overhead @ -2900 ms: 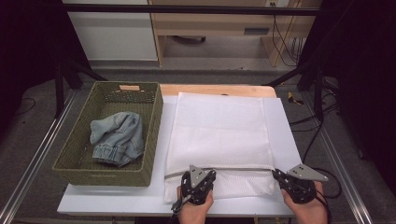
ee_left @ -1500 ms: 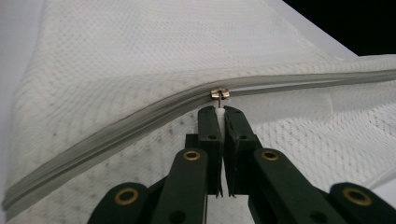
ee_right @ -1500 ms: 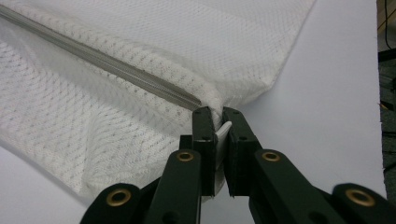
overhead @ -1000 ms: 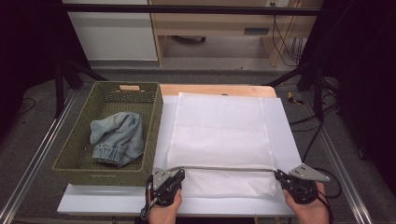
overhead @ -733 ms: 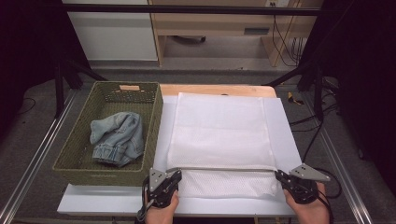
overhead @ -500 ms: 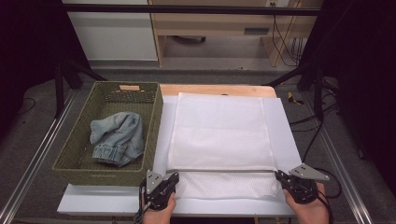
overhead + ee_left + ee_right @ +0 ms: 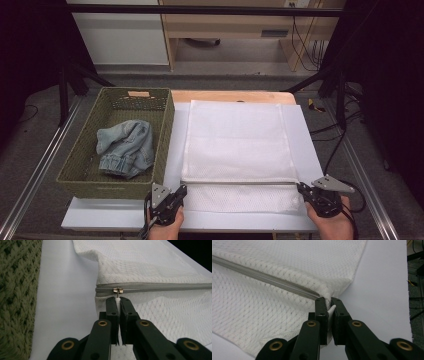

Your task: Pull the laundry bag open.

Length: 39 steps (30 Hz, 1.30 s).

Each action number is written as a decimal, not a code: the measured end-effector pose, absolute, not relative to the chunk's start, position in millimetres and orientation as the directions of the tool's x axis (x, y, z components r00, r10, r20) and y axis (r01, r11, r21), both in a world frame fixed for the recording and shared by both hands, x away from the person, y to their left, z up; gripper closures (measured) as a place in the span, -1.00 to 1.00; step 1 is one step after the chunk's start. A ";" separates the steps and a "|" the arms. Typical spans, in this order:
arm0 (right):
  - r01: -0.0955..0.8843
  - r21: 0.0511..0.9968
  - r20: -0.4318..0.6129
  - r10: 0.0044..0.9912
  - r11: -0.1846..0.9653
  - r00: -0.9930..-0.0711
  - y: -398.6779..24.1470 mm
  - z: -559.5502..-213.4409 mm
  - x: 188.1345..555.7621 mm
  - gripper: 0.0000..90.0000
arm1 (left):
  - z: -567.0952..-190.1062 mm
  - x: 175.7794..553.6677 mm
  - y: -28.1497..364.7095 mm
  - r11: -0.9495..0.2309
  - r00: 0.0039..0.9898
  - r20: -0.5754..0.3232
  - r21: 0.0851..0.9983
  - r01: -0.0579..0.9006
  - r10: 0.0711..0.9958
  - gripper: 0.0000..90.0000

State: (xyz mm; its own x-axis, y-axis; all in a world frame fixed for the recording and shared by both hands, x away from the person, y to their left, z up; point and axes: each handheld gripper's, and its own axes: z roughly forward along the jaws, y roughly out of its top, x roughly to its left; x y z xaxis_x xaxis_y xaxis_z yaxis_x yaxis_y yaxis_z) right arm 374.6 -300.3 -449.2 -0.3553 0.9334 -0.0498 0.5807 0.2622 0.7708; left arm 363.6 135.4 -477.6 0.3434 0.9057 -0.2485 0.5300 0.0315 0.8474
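Observation:
A white mesh laundry bag [image 7: 235, 140] lies flat on the white table top, its grey zipper [image 7: 240, 183] running across near the front edge. My left gripper [image 7: 181, 190] sits at the zipper's left end. In the left gripper view it [image 7: 117, 300] is shut on the small pull tab just below the metal slider [image 7: 117, 290], and the zipper [image 7: 162, 286] looks closed to the right of it. My right gripper [image 7: 300, 186] holds the bag's front right corner. There it [image 7: 329, 301] is shut on a white tab where the zipper [image 7: 274, 281] ends.
A green woven basket [image 7: 166, 130] stands at the left, right beside the bag, with a crumpled denim garment [image 7: 125, 147] inside. The white board [image 7: 306, 140] shows a bare strip right of the bag. Dark stand legs and cables lie on the floor around the table.
My left gripper has slid left along the bag's front edge with the zipper pull, from near the middle to the left corner. The right gripper has stayed put.

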 end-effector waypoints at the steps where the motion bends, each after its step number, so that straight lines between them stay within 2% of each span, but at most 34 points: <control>1: 0.586 0.769 -0.046 0.936 0.257 -0.350 -299.8 -449.4 374.9 0.89 | -477.7 363.6 135.5 0.035 0.338 -0.250 0.847 0.531 0.907 0.93; 23: 0.607 0.752 -0.049 0.940 0.257 -0.337 -303.5 -452.2 378.4 0.90 | -481.0 361.8 142.4 0.052 0.310 -0.252 0.844 0.534 0.917 0.93; 39: 0.626 0.724 -0.046 0.925 0.291 -0.377 -303.0 -460.0 381.0 0.89 | -485.9 361.7 143.0 0.020 0.308 -0.229 0.830 0.558 0.924 0.93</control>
